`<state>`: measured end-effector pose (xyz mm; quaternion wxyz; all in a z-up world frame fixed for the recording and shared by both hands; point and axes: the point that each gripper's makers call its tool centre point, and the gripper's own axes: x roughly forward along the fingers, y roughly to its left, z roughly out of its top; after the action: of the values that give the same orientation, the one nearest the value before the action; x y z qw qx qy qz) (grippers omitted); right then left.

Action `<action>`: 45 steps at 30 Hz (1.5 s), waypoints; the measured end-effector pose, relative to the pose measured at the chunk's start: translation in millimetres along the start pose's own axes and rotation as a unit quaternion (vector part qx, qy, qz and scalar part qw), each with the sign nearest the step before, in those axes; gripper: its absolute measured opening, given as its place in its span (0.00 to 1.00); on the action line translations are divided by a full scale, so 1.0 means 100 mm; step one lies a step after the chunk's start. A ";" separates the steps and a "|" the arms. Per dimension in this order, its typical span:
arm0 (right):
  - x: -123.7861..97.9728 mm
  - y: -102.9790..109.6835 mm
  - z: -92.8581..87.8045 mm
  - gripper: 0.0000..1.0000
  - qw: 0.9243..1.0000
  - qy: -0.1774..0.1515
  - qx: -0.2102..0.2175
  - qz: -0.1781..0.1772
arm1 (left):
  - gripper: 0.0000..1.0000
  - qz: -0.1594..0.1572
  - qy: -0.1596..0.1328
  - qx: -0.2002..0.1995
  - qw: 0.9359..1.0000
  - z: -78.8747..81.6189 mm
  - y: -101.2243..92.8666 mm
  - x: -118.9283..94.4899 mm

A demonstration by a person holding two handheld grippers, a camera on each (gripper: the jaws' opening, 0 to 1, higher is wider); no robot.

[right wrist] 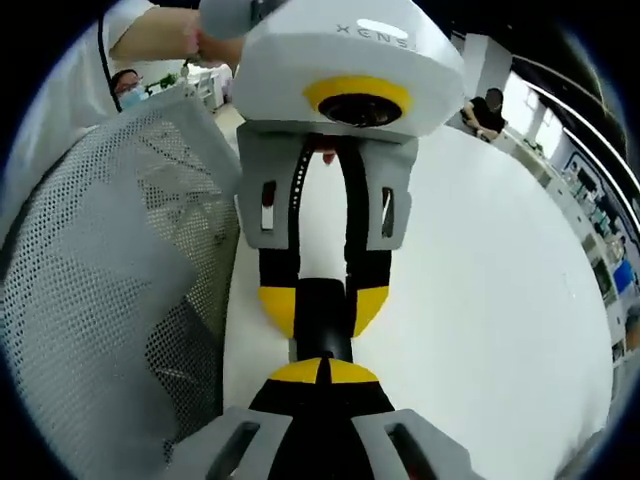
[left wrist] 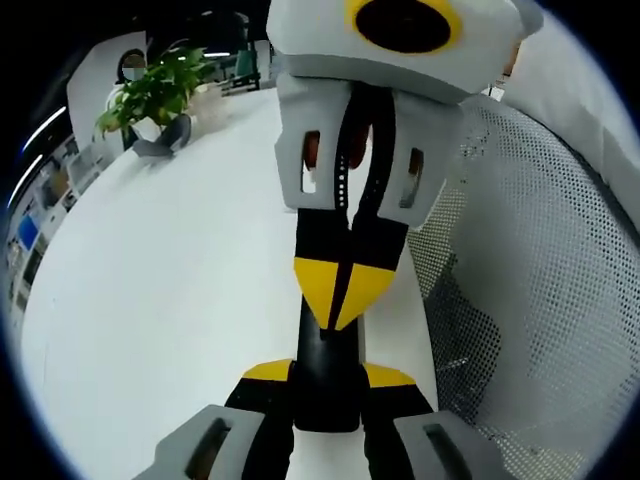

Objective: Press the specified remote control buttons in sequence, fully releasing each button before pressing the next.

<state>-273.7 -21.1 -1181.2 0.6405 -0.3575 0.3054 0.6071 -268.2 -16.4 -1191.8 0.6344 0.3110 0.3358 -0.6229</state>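
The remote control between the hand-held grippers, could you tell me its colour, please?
Black; the remote control shows best in the left gripper view.

Two grippers meet over one white tabletop (left wrist: 160,300): the left gripper (left wrist: 325,385) and the right gripper (right wrist: 325,372), each with two yellow-tipped jaws, and between them lies one black remote control (left wrist: 328,375), a single slim bar. One potted plant (left wrist: 155,95) stands at the far left of the tabletop in the left gripper view, in one grey pot. One white mesh chair back (right wrist: 110,290) stands beside the tabletop's edge. In the right gripper view, one person's arm (right wrist: 165,35) reaches in at the top, and one seated person (right wrist: 485,112) is at the far right.
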 end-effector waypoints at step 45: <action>0.02 -0.07 0.05 0.00 0.997 -0.044 0.048 -0.039 | 0.24 0.004 0.003 -0.005 1.000 0.00 0.00 -0.01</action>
<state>-266.4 -15.5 -1179.5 0.6930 -0.3112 0.2916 0.5813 -268.4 -16.1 -1191.4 0.6375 0.3113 0.3395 -0.6175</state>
